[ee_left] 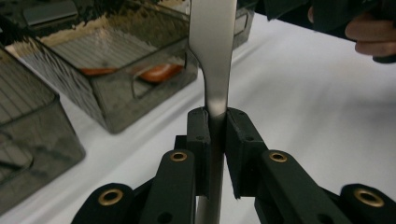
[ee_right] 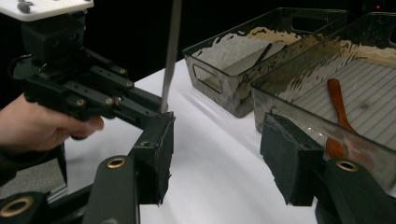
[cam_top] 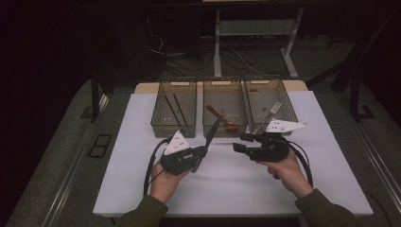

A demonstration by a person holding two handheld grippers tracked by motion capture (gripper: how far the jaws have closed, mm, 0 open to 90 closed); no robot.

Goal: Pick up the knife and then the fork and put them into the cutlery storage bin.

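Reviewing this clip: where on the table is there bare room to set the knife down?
The white table top is bare in front of both grippers and along its left edge. It is crowded at the back, where three smoky plastic bins stand side by side. The left gripper grips the metal knife.

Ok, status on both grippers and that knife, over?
Left gripper shut on the knife, blade up toward the middle bin. Right gripper open, empty, beside it. Nothing blocking.

Dim room, grey floor (cam_top: 56, 161), cables (cam_top: 189, 59) behind the white table (cam_top: 236, 189)
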